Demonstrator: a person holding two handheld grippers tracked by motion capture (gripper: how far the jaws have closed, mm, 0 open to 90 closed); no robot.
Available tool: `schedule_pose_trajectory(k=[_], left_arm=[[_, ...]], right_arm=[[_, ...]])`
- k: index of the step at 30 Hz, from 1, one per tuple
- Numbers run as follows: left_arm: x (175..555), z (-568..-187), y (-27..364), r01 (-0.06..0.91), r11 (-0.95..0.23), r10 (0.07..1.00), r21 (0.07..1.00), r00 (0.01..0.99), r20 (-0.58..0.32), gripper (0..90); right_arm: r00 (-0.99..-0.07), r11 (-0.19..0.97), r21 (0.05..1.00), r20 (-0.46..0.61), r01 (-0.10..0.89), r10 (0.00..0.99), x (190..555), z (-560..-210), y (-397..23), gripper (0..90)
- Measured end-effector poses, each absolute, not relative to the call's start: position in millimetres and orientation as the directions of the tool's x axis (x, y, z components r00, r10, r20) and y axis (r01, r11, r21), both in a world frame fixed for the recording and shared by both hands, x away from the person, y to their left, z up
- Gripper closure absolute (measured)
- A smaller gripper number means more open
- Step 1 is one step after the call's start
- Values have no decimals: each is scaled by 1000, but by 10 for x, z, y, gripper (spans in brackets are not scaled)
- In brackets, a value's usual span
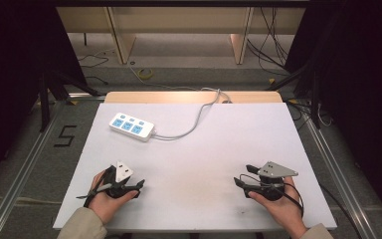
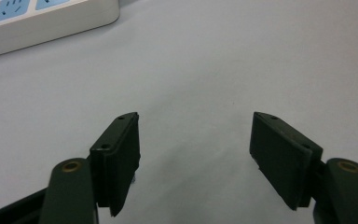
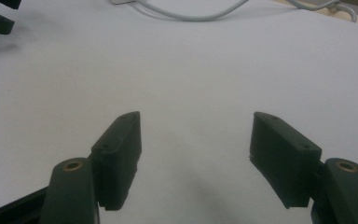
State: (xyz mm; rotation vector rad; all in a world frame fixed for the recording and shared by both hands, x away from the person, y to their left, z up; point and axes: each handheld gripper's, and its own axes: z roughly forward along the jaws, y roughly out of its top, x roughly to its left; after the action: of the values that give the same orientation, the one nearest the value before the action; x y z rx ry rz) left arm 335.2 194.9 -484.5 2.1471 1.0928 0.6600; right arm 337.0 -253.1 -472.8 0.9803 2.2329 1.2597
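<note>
High view: a white power strip (image 1: 132, 127) lies on the white table (image 1: 204, 164) at about 10 o'clock from the table's centre, well apart from both grippers. Its long axis runs from 10 o'clock to 4 o'clock, slightly oblique to the table's far edge. Three blue socket faces sit in a row along that axis and face upward. The end at 4 o'clock carries the grey cord (image 1: 194, 122), which curves toward 1 o'clock and leaves over the far edge of the table.

The left gripper (image 1: 140, 187), held in the person's left hand (image 1: 107, 199), rests at 7 o'clock on the table, its jaws pointing toward 3 o'clock. In the left gripper view its jaws stand wide apart over bare table with nothing between them; a corner of the power strip shows at 11 o'clock.

The right gripper (image 1: 238, 181), held in the right hand (image 1: 278, 204), rests at 5 o'clock, its jaws pointing toward 9 o'clock. In the right gripper view its jaws are likewise spread wide and empty, with the cord crossing at 12 o'clock.
</note>
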Motion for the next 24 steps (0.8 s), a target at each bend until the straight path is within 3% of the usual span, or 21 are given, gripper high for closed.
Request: schedule_pose_trajectory(k=[4, 10, 13, 24], left_arm=[[3350, -4836, 1950, 516, -458, 836, 724, 526, 154, 416], [3329, -4774, 2015, 524, -475, 845, 707, 495, 201, 773], [3325, -4769, 2017, 529, -475, 845, 703, 496, 198, 863], [3362, -4690, 2000, 542, -462, 847, 702, 504, 168, 896]], right_arm=[[-677, 350, 857, -2, 378, 736, 3368, -4726, -2528, 348], [-675, 350, 857, -3, 379, 737, 3371, -4724, -2521, 346], [-675, 351, 858, -6, 376, 737, 3366, -4723, -2524, 346], [-675, 349, 860, -7, 372, 738, 3349, -4709, -2529, 341]])
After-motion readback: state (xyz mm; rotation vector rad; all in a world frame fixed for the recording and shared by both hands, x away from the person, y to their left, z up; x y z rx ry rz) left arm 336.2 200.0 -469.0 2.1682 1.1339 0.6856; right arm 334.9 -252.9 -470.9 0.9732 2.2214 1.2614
